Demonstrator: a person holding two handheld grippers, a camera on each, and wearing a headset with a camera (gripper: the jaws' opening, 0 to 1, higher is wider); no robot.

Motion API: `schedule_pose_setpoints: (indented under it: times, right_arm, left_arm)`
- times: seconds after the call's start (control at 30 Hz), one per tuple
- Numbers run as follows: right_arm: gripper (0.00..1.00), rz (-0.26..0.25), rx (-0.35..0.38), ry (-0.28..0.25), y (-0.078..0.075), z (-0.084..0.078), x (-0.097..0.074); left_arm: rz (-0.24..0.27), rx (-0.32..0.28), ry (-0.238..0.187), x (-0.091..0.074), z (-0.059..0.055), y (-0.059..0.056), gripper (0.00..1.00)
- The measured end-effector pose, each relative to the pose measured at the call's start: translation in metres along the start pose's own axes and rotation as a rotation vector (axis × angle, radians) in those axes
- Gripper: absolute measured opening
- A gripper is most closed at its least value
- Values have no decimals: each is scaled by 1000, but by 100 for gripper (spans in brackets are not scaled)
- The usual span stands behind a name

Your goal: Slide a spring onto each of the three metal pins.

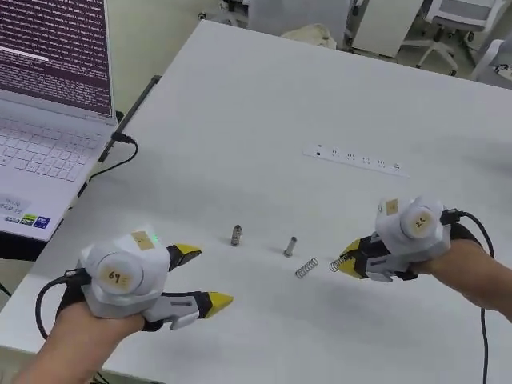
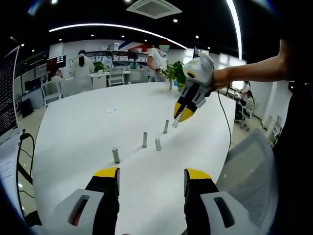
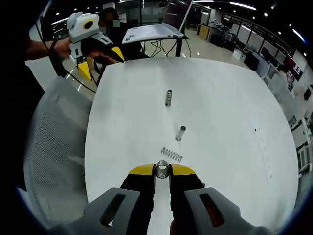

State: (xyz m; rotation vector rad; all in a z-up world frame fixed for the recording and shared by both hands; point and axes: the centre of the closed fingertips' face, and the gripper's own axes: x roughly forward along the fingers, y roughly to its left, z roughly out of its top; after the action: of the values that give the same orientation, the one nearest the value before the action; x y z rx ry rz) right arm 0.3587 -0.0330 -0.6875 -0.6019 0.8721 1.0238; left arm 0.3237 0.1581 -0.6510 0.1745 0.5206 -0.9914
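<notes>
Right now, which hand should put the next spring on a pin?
Probably the right. The right gripper pinches a spring in its jaws, and a bare pin stands just ahead of it. The left gripper is open and empty.

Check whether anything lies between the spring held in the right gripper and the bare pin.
Yes: a loose spring lies flat on the table between the right gripper, shut on its held spring, and the bare pin. It lies low, so passing above it looks possible.

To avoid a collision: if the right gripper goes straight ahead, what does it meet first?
Probably the loose spring lying just ahead, though the height of the right gripper is unclear.
</notes>
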Motion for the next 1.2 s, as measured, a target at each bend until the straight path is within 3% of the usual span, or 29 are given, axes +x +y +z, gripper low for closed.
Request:
schedule_pose_setpoints:
  times: [0.3, 0.5, 1.2]
  right_arm:
    - [9, -14, -14, 14, -26, 14, 16]
    - [9, -8, -28, 16, -34, 25, 28]
    - [9, 34, -70, 25, -38, 45, 53]
  left_arm:
    - [-5, 25, 7, 3, 1, -1, 48]
    - [-8, 20, 3, 3, 4, -1, 48]
    - [26, -10, 15, -4, -2, 12, 48]
